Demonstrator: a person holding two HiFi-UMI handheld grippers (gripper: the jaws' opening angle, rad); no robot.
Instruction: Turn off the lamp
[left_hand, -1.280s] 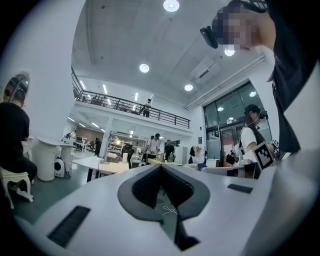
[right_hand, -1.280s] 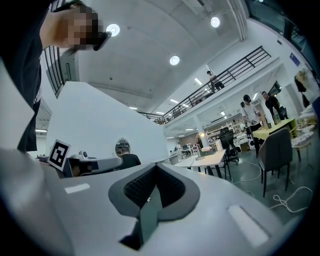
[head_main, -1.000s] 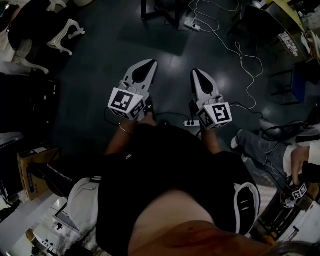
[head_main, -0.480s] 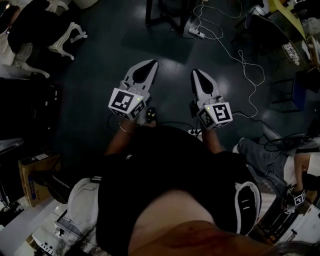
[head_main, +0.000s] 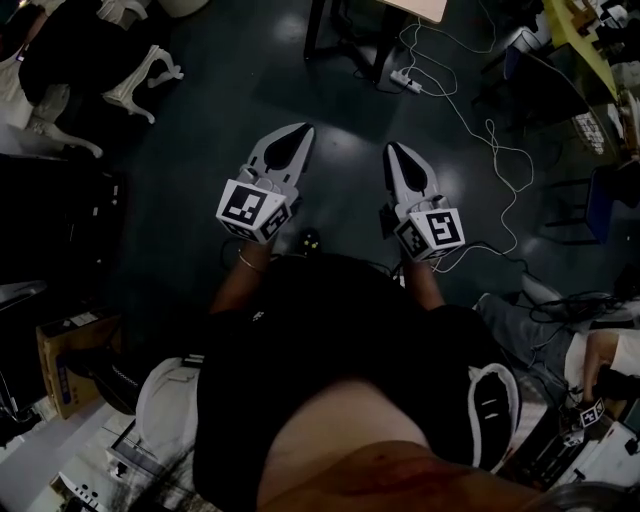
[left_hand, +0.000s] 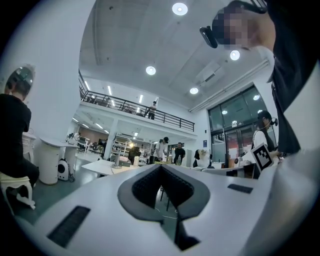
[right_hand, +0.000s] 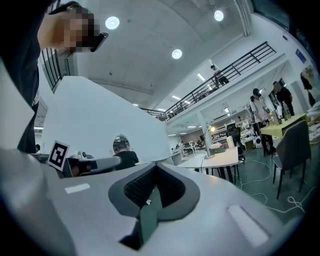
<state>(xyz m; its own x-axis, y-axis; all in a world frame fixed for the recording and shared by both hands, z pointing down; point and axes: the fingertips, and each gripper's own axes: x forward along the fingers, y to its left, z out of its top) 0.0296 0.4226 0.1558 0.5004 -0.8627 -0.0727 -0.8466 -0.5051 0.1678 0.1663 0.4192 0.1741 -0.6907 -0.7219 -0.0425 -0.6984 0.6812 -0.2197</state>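
A desk lamp (right_hand: 206, 145) with a thin stem and a lit head stands on a white table (right_hand: 222, 159), far ahead in the right gripper view. The left gripper view shows what looks like the same lamp (left_hand: 118, 159) on the white table (left_hand: 100, 167), also far off. In the head view my left gripper (head_main: 303, 129) and right gripper (head_main: 392, 148) are held side by side over the dark floor, pointing forward. Both are shut, their tips meeting with nothing between them. The left gripper (left_hand: 161, 167) and right gripper (right_hand: 156, 165) show the same in their own views.
White cables (head_main: 500, 165) and a power strip (head_main: 405, 80) lie on the floor ahead at right, by table legs (head_main: 315, 25). A white chair (head_main: 135, 85) stands at far left and a cardboard box (head_main: 60, 360) at near left. A seated person (head_main: 560, 335) is at right. A grey chair (right_hand: 292, 150) stands near the table.
The floor, cables and power strip have slid down the head view, and table legs have come in at the top. Both grippers stay shut and side by side.
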